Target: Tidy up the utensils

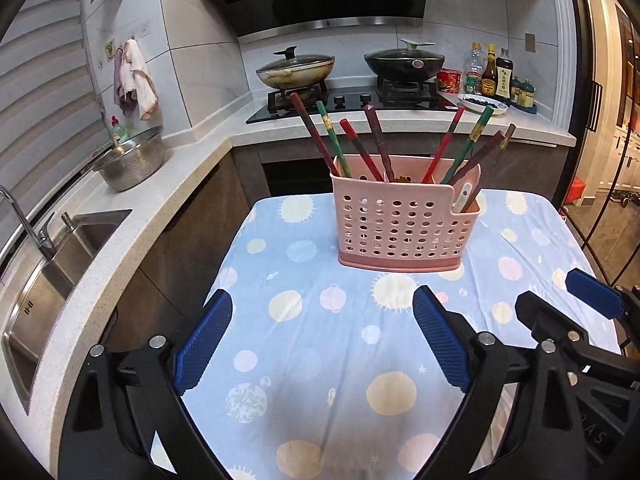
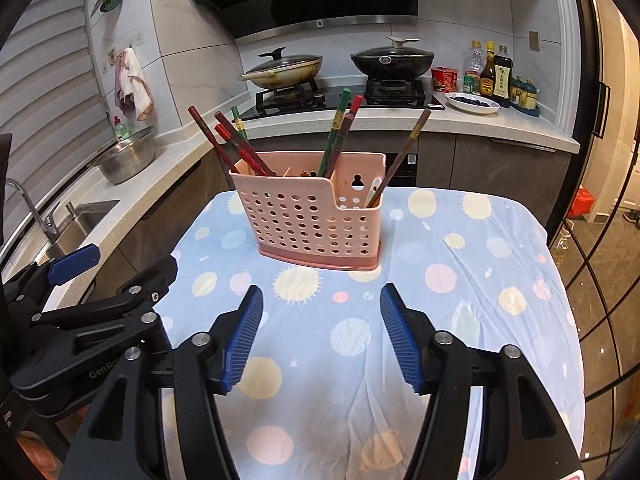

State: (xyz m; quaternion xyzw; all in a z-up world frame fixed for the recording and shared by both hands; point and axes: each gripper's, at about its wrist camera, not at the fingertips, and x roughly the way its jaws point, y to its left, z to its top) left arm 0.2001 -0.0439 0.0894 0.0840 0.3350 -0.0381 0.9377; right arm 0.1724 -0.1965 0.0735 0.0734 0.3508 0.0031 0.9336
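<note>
here your left gripper [image 1: 322,338] and right gripper [image 2: 322,336] both hover spread apart, holding nothing, over the desk's dotted blue cloth [image 2: 460,280]; the perforated pink plastic caddy [image 1: 406,226] stands upright mid-desk, its red, green and brown chopsticks [image 1: 360,148] fanning upward and outward.

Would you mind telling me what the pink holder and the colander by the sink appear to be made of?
The pink holder looks like moulded matte plastic: uniform colour, thin walls, neat punched holes. The colander looks like stainless steel: silvery, reflective, finely perforated, with a rolled rim.
</note>
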